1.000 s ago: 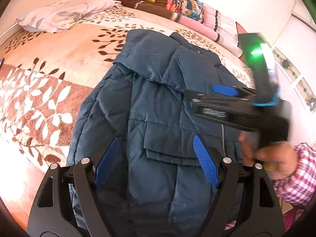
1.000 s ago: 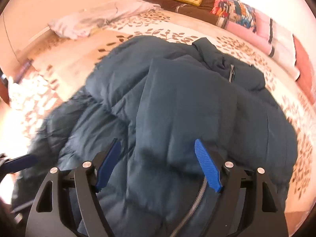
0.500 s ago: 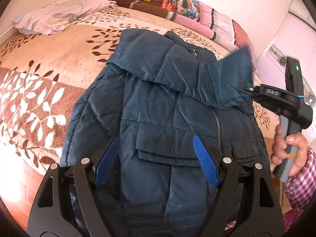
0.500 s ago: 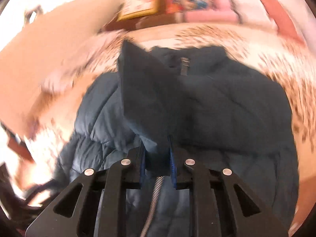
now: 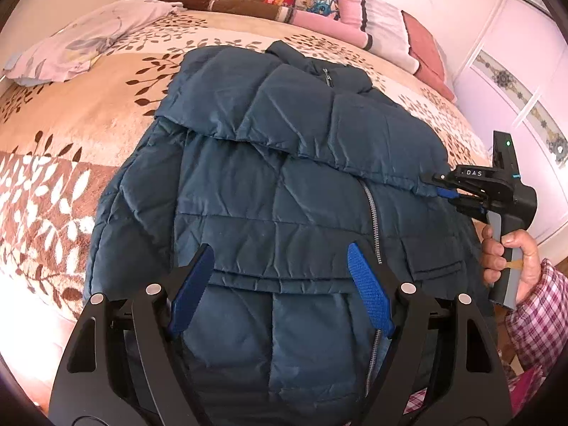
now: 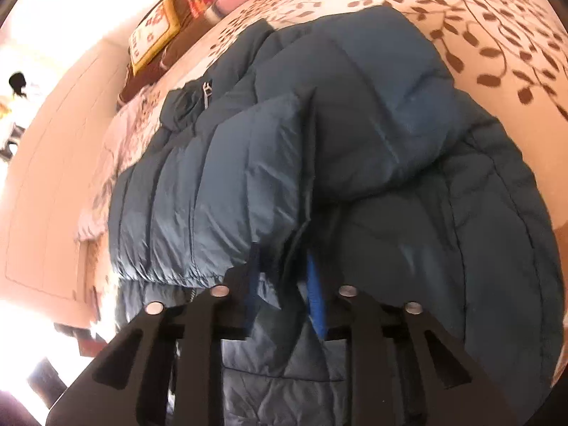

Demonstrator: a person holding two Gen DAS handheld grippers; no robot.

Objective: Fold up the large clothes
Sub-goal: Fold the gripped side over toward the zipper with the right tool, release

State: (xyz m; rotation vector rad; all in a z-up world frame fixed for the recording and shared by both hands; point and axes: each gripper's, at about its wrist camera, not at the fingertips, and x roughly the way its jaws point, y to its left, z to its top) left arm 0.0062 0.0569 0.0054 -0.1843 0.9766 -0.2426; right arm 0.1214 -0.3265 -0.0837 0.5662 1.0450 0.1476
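Brown-and-cream leaf-print bedspread (image 5: 81, 135) covers the bed; pillows (image 5: 355, 17) stacked along the far edge. Navy quilted jacket (image 5: 284, 184) lies front-up on the spread, collar far, hem near and running off the near edge of the bed; long axis near-to-far. 1 sleeve (image 5: 301, 120) is folded across the chest, running left-to-right, its cuff at the jacket's right side.

Right gripper (image 5: 445, 193): jaws nearly closed, pinching the sleeve cuff; the right wrist view shows fabric bunched between the blue pads (image 6: 316, 294). Left gripper (image 5: 280, 294): jaws wide apart, holding nothing, hovering over the lower front just near of the pocket flap.

Judgement: sleeve fold in progress. The cuff sits at the right edge, so the right gripper is the nearer one. Next move likely sets the cuff down.
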